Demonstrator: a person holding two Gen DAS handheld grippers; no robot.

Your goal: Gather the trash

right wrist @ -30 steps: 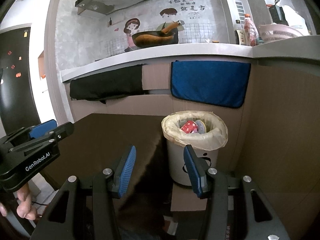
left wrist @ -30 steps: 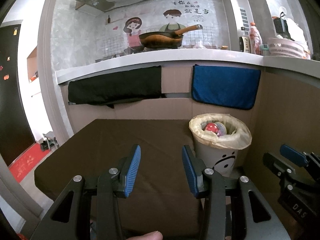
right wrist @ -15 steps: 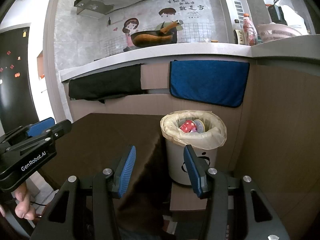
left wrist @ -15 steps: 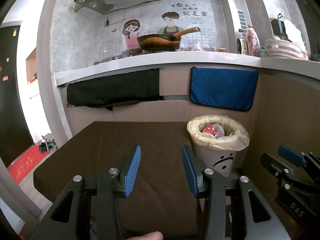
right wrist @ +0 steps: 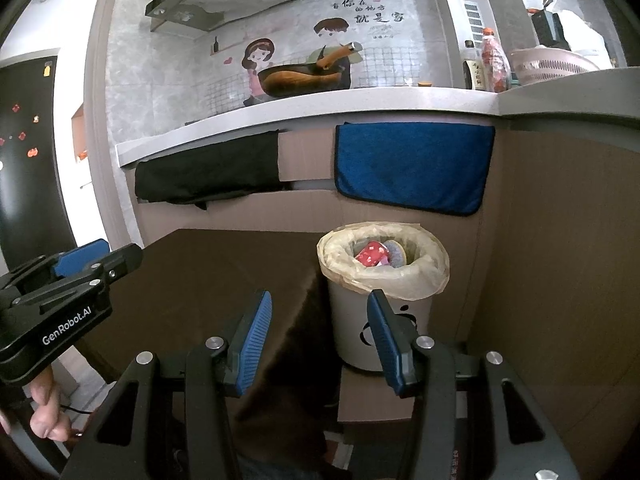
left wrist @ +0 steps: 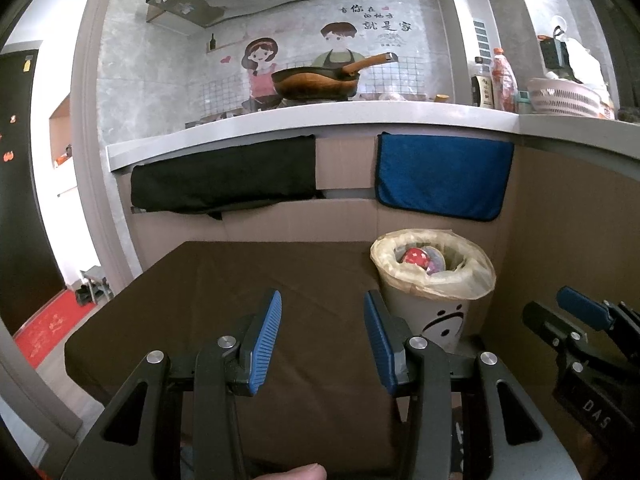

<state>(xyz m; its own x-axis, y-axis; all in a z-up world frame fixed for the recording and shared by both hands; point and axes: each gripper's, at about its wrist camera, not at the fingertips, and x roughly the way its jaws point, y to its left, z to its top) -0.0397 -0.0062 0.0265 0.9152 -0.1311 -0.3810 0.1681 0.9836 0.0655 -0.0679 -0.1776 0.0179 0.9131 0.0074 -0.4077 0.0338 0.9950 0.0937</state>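
Observation:
A white trash bin (left wrist: 444,316) (right wrist: 352,320) with a face drawn on it and a yellowish bag liner stands at the table's right side, by the cardboard wall. Inside lie a red patterned wrapper (left wrist: 414,257) (right wrist: 372,254) and other scraps. My left gripper (left wrist: 322,338) hovers open over the brown tablecloth (left wrist: 240,280), left of the bin, with nothing between its blue pads. My right gripper (right wrist: 318,338) is open and empty too, held in front of the bin. Each gripper shows at the edge of the other's view, the right gripper (left wrist: 580,320) and the left gripper (right wrist: 72,276).
Cardboard panels (right wrist: 560,240) wall the table at the back and right. A black cloth (left wrist: 224,178) and a blue towel (left wrist: 444,174) hang from the white counter (left wrist: 320,120), which carries a wok (left wrist: 316,82), bottles and a basket. A hand (right wrist: 44,412) grips the left tool.
Both views have drifted very slightly; the grippers stay open and empty, and the bin and its contents have not moved.

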